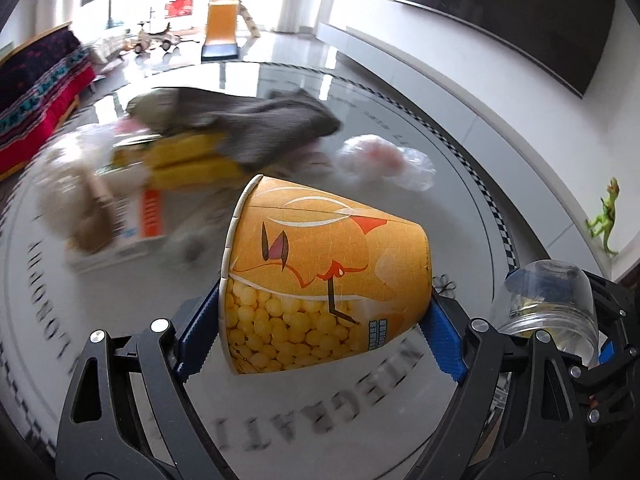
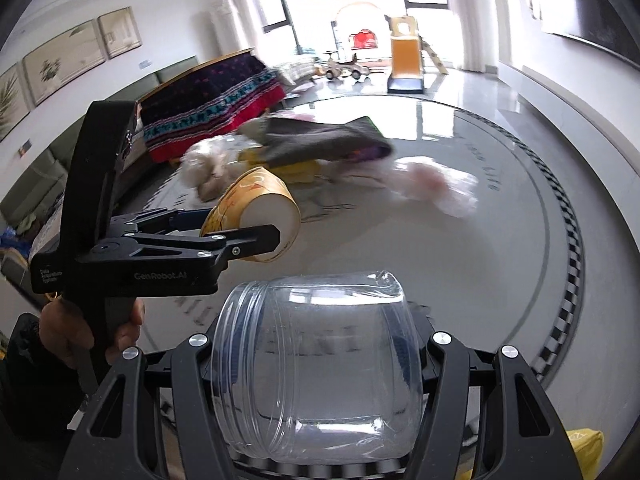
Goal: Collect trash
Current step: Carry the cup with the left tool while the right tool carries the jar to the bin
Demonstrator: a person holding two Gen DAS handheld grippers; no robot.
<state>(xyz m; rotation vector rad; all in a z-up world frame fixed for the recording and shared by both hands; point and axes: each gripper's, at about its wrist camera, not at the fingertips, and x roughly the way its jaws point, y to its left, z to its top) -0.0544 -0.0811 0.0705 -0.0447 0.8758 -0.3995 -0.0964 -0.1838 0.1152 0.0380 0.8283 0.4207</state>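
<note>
My left gripper (image 1: 320,344) is shut on an orange paper cup (image 1: 328,276) printed with yellow balls, held on its side above the round glass table (image 1: 460,184). The cup also shows in the right wrist view (image 2: 256,208), clamped by the left gripper (image 2: 244,240). My right gripper (image 2: 316,364) is shut on a clear plastic jar (image 2: 316,360), held on its side; the jar shows at the right in the left wrist view (image 1: 552,312). More trash lies at the table's far side: a yellow package (image 1: 188,160), a white carton (image 1: 128,224) and a crumpled clear plastic bag (image 1: 384,160).
A grey cloth (image 1: 248,120) lies over the pile. A sofa with a patterned blanket (image 2: 212,96) stands left of the table. A green toy dinosaur (image 1: 606,216) stands on the white ledge at right. A toy slide (image 2: 406,60) stands far back. A yellow object (image 2: 588,452) is at the bottom right.
</note>
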